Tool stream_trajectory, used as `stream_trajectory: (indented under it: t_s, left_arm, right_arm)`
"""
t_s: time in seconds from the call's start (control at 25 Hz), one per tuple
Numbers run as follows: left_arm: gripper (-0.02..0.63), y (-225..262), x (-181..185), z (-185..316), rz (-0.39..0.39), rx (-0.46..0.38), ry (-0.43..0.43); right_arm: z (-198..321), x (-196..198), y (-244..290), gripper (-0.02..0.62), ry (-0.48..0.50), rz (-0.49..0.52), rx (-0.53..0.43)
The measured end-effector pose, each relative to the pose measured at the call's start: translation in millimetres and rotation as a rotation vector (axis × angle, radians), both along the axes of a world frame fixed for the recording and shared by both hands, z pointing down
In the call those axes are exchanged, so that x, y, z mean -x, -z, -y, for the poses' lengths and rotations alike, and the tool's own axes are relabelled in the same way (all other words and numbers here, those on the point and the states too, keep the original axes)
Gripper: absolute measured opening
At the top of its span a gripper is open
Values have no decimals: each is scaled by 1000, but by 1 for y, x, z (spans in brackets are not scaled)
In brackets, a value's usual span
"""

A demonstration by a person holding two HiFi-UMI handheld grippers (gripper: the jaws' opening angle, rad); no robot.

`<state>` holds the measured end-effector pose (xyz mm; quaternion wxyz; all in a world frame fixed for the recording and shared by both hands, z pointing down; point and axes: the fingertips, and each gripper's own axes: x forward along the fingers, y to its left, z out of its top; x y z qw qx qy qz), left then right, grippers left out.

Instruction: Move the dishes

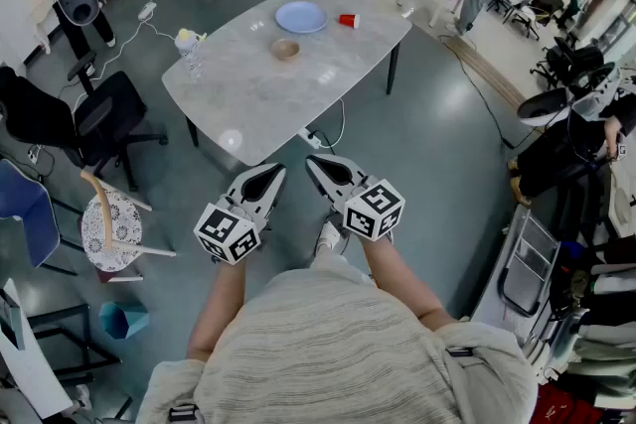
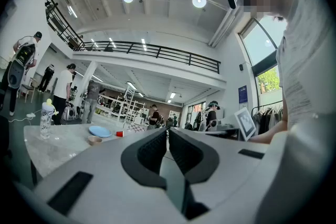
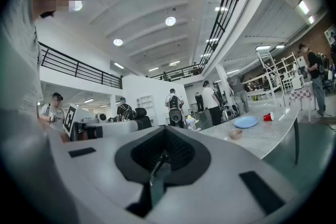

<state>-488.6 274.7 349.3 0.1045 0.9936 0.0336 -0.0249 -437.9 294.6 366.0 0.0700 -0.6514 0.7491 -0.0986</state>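
Observation:
On the grey marble table [image 1: 248, 104] lie a light blue plate [image 1: 301, 16], a small brown bowl [image 1: 285, 49] and a red cup [image 1: 347, 20]. In the left gripper view they are small and far: plate [image 2: 99, 131], bowl [image 2: 95, 139], cup [image 2: 119, 134]. The right gripper view has the plate [image 3: 245, 121], bowl [image 3: 235, 134] and cup [image 3: 268, 117] too. My left gripper [image 1: 271, 173] [image 2: 167, 134] and right gripper [image 1: 313, 162] [image 3: 165, 131] hover side by side over the floor, short of the table's near edge. Both are shut and hold nothing.
A water bottle [image 1: 188, 52] stands at the table's left end. A black office chair [image 1: 104, 119], a blue chair [image 1: 20, 204] and a round white stool [image 1: 111, 228] stand to the left. A power strip [image 1: 310, 138] lies under the table. Folded racks [image 1: 527, 263] are at the right.

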Motion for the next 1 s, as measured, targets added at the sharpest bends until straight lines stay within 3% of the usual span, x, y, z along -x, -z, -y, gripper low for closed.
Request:
stream_trajectory:
  t_s: [0.48,1.0]
  left_arm:
    - [29,-3,-24,-24,18,10,-83]
    - [29,-4,-11,-19,19,16,-74]
  right_arm:
    - [-24,-20,-2,17,-62,13,10]
    - [-14,-4,-2,17,-35,5,11]
